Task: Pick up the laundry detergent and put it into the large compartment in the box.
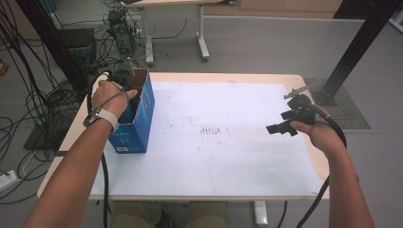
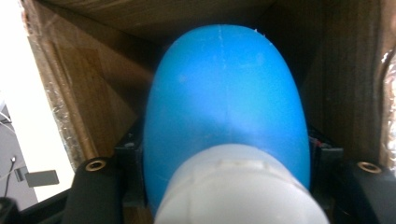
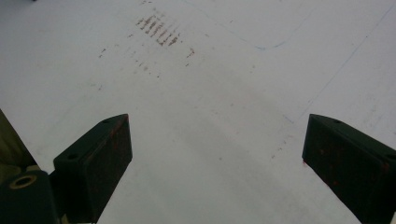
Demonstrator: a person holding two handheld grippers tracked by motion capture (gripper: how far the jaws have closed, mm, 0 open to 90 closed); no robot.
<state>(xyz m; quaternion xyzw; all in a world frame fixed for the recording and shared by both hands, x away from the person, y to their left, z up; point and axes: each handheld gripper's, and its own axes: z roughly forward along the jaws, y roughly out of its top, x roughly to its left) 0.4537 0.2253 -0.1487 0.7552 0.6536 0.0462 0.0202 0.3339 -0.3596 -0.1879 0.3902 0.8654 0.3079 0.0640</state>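
A blue cardboard box [image 1: 142,121] stands open-topped at the table's left edge. My left gripper [image 1: 132,102] reaches down into it from above. In the left gripper view a blue rounded bottle [image 2: 224,93] with a white cap [image 2: 238,186] lies between the two black jaws, which sit tight against its sides, with the box's brown inner walls [image 2: 84,93] all around. My right gripper [image 1: 280,122] hovers over the right part of the white sheet [image 1: 223,156], jaws wide apart and empty, as the right gripper view shows [image 3: 217,158].
The white sheet covers most of the wooden table [image 1: 311,156] and bears faint reddish marks [image 1: 209,129] at its middle. Cables [image 1: 28,95] and a black frame post [image 1: 361,42] stand off the table. Another table's leg [image 1: 203,42] is behind.
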